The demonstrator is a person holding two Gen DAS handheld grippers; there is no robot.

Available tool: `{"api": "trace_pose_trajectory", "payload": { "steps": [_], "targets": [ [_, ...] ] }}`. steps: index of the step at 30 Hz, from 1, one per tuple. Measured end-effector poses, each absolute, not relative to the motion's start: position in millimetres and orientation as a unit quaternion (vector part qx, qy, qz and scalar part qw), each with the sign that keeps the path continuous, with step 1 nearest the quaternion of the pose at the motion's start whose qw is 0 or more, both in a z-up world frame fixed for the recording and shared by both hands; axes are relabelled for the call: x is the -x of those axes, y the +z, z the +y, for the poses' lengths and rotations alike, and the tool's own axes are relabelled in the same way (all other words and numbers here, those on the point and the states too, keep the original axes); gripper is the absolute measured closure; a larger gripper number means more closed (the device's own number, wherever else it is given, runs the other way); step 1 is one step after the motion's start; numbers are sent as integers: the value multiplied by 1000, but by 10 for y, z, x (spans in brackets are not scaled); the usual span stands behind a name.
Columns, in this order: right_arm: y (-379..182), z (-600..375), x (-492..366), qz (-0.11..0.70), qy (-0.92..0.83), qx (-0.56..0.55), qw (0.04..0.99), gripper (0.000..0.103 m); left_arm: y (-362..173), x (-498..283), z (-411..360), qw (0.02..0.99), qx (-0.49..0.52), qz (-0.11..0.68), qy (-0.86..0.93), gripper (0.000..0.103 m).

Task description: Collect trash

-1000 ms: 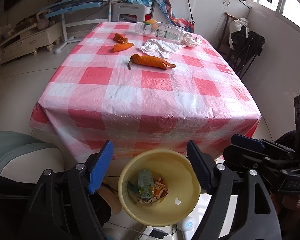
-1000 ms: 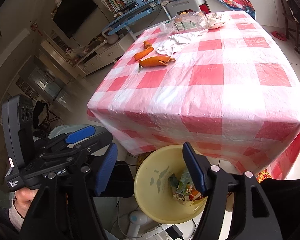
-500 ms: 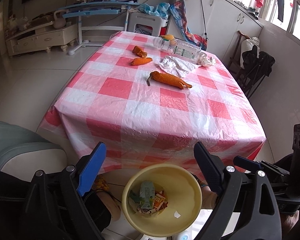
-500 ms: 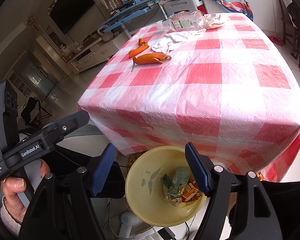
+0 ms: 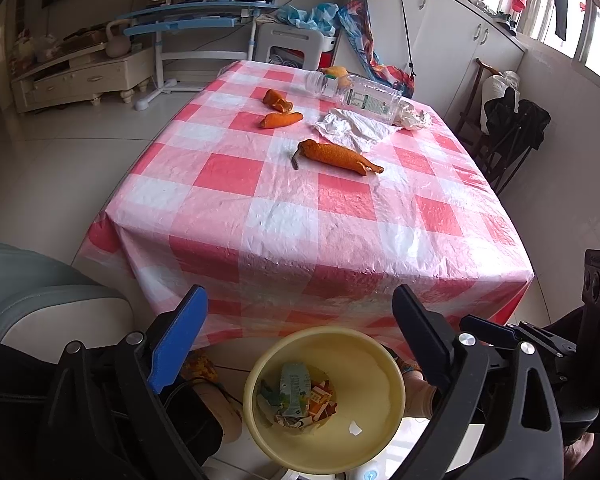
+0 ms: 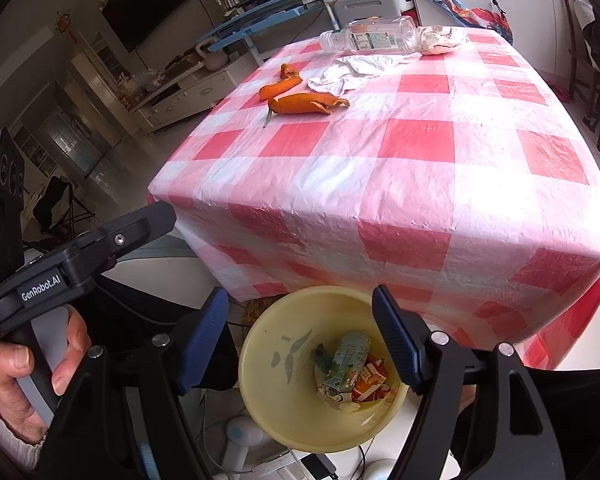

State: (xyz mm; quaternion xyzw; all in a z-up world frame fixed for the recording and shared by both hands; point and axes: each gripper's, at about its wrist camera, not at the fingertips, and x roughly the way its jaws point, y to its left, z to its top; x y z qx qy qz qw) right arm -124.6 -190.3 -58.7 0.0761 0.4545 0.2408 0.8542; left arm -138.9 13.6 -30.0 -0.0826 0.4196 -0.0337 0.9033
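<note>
looking down through the left wrist view, the left tongs hang spread wide with nothing between them, poised over the round pale yellow plastic trash bin that stands on the floor just beside the near edge of the surface, which is draped in a red and white checked plastic cloth. a crumpled green printed carton lies in the bin among paper scraps; its print is too small to read. the rest of the trash sits well apart from the tongs, on the far half of the surface: a long orange peel with a dark stem, two smaller orange peel pieces, a crumpled white tissue and a clear plastic bottle lying on its side, its label unreadable. compared with a second ago the camera stands higher and more of the surface's far end shows.

in the right wrist view, the right tongs are likewise spread and empty above the same bin. the other device, held in the person's left hand, reads "genrobot.ai". the peel, tissue and bottle lie far across the surface. a second ago the left tongs' blue pad showed here; now only the body does.
</note>
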Motion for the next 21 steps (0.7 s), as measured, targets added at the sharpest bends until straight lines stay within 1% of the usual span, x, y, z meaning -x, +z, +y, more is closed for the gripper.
{"api": "trace_pose_trajectory", "payload": {
  "steps": [21],
  "targets": [
    [-618, -1804, 1249, 458, 241, -58, 854, 31, -356, 1359, 134, 899, 79, 429, -34, 11]
  ]
}}
